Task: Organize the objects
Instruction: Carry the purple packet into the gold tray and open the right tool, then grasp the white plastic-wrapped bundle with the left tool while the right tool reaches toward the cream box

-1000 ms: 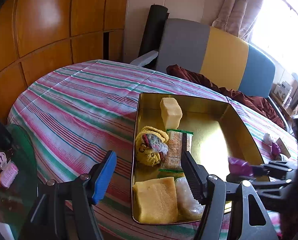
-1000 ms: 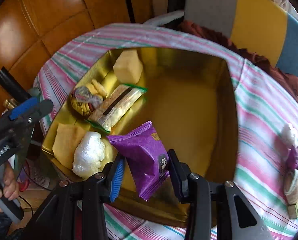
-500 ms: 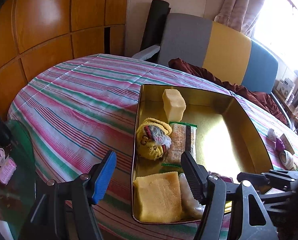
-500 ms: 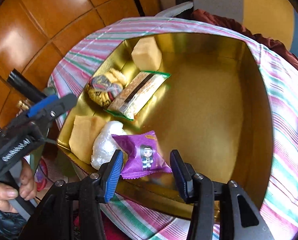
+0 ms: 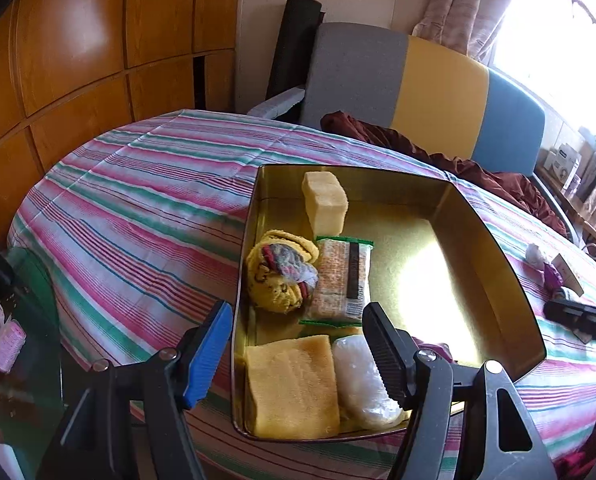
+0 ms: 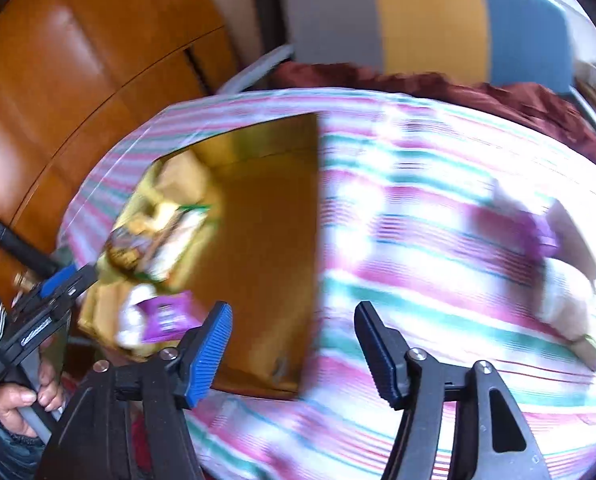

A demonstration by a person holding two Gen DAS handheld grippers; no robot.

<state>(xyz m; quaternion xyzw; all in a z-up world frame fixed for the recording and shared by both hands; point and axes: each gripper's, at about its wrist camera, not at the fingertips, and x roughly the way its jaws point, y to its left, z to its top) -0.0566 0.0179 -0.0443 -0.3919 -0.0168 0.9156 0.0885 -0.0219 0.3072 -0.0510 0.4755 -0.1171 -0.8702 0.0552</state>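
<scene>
Purple snack packet [image 6: 166,317] now lies inside the gold tin [image 6: 258,240], at the tin's near corner beside the white wrapped lump [image 6: 132,320]; a second ago it was clamped in the right claw [image 6: 292,346] above the tin. That claw's jaws are opening with nothing between them, and it has swung off the tin's right wall toward the striped desk [image 6: 417,272], so one more item is filed and the right hand is free for another.

From the left wrist view the tin [image 5: 493,264] holds a row along its left wall: a pale yellow block [image 5: 325,204] at the far end, a yellow knitted bundle [image 5: 280,272], a cracker packet [image 5: 339,280], then a yellow sponge slab [image 5: 292,388] and the wrapped lump [image 5: 363,380] at the near end. The left claw [image 5: 298,354] hovers over the tin's near-left corner, jaws apart and empty.

Loose items [image 6: 553,264] wait on the desk right of the tin, blurred; one is purple and one is a pale box. Nothing blocks the way to them, though the tin's tall right wall has to be cleared on each return.
</scene>
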